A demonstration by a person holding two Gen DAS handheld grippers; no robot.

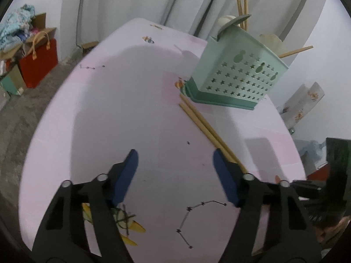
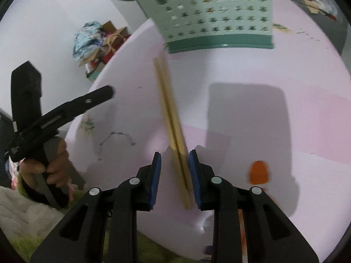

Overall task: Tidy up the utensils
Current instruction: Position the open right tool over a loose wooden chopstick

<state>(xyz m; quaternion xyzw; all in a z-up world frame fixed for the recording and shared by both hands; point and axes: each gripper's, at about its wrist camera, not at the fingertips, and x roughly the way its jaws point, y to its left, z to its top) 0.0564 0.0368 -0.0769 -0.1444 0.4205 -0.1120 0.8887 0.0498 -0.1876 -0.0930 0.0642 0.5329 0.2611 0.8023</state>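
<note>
— On the pink counter, what did your left wrist camera show?

— I saw my left tool hovering wide open above the cloth, holding nothing. A pair of wooden chopsticks lay flat on the counter, running from the base of the green utensil holder toward my right-hand pad, their near ends hidden behind it. More chopsticks stood upright in the holder, and another stuck out sideways at its far side.

— And the right side?

— From the right wrist camera, my right tool was partly open, its blue pads either side of the near ends of the chopsticks. The pads were just beside the sticks; I could not tell whether either touched them. The sticks were blurred but lay on the counter, pointing toward the holder at the top of the frame. I could also see the left tool off to the left, gripped by a hand.

— Anything else?

— An orange print on the cloth sat near the right tool.
</note>
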